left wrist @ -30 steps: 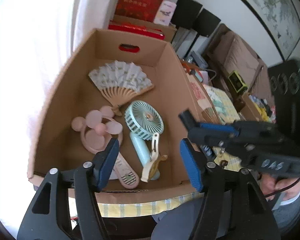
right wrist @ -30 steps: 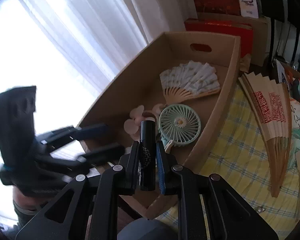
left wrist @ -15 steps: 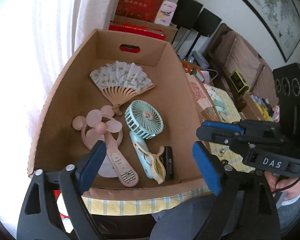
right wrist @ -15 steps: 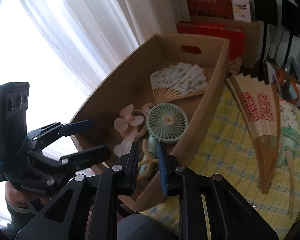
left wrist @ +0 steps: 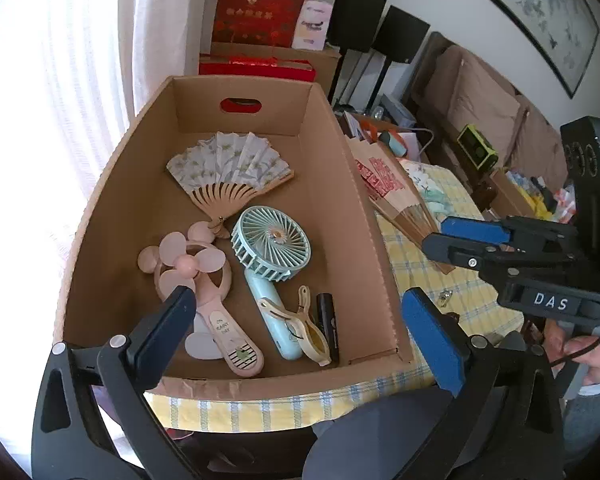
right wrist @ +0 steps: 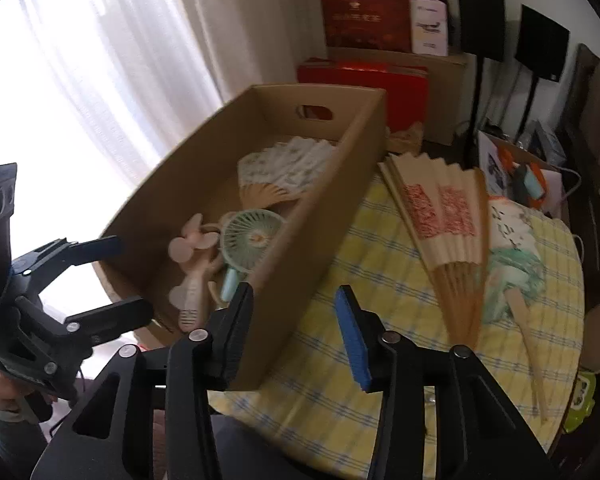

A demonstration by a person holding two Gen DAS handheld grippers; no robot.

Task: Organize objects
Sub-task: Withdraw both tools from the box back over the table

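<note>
A cardboard box (left wrist: 352, 216) stands on the yellow checked table (right wrist: 380, 264). In it lie a white folding fan (left wrist: 228, 164), a pink hand fan (left wrist: 196, 276), a teal hand fan (left wrist: 272, 244), a beige clip (left wrist: 300, 324) and a black stick (left wrist: 327, 320). My left gripper (left wrist: 296, 332) is open and empty above the box's near edge. My right gripper (right wrist: 296, 328) is open and empty over the box's right wall; it also shows in the left wrist view (left wrist: 460, 236). A large paper fan with red print (right wrist: 440, 216) and a light green fan (right wrist: 512, 264) lie on the table.
White curtains (right wrist: 120, 60) hang behind the box. Red gift boxes (left wrist: 260, 12), black speakers on stands (right wrist: 540, 40) and a sofa (left wrist: 484, 100) stand at the back. A bag with small items (right wrist: 516, 172) sits at the table's far side.
The right gripper let go of the black stick into the box, opened, and moved back to the right. The left gripper opened wider.
</note>
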